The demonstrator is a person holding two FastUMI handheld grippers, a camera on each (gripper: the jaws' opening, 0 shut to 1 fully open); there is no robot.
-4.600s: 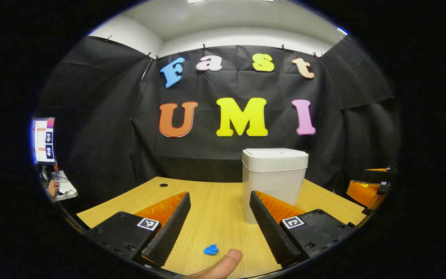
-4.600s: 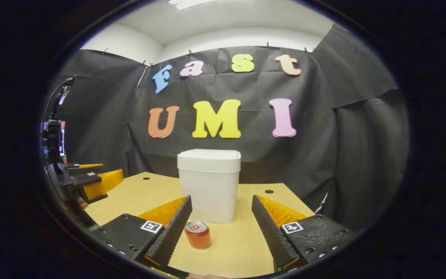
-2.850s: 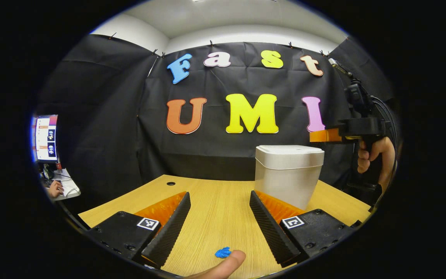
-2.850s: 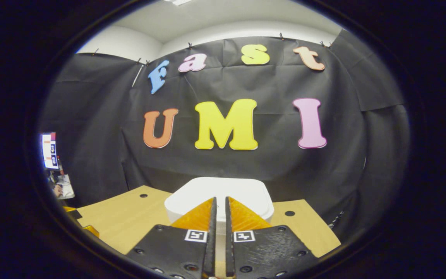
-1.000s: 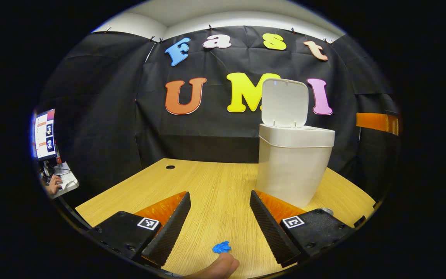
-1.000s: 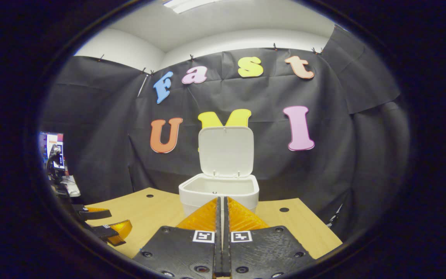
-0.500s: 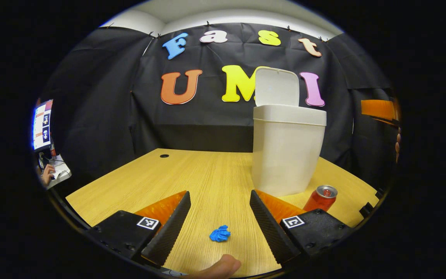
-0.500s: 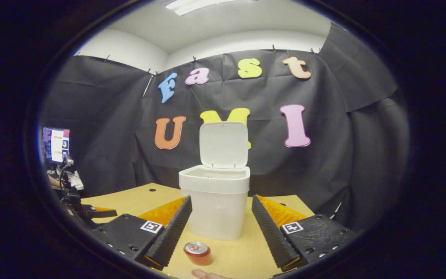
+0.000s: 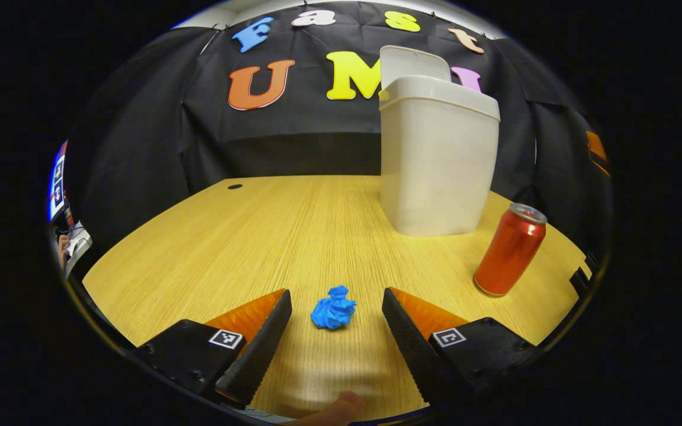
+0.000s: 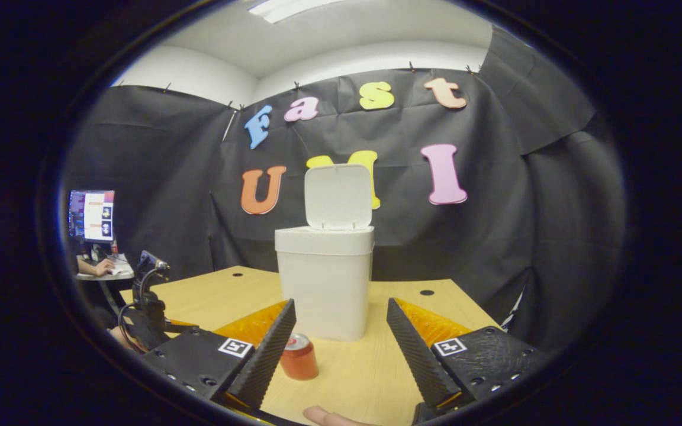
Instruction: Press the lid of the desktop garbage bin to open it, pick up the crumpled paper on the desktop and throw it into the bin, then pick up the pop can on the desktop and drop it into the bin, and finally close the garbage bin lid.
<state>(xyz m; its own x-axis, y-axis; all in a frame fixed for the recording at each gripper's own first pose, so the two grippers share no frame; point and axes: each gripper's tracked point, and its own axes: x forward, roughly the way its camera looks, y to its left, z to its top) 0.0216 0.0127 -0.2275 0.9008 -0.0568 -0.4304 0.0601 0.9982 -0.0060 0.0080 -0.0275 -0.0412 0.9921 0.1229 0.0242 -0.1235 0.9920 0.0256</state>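
Observation:
The white bin stands on the wooden desk, its lid swung up and open. A small blue crumpled paper lies on the desk between the tips of my open left gripper, touching neither finger. The red pop can stands upright to the right of the bin's base. In the right gripper view, my right gripper is open and held back from the bin, whose lid stands upright. The can sits just inside its left finger.
Round cable holes mark the desk's far side. Off the left edge are a monitor and a person's hand at a side table. The other gripper's body shows low at the left of the right gripper view.
The left gripper has dropped down and forward, so the blue paper now lies between its fingertips. The right gripper has pulled back and down a little. The lid stays up.

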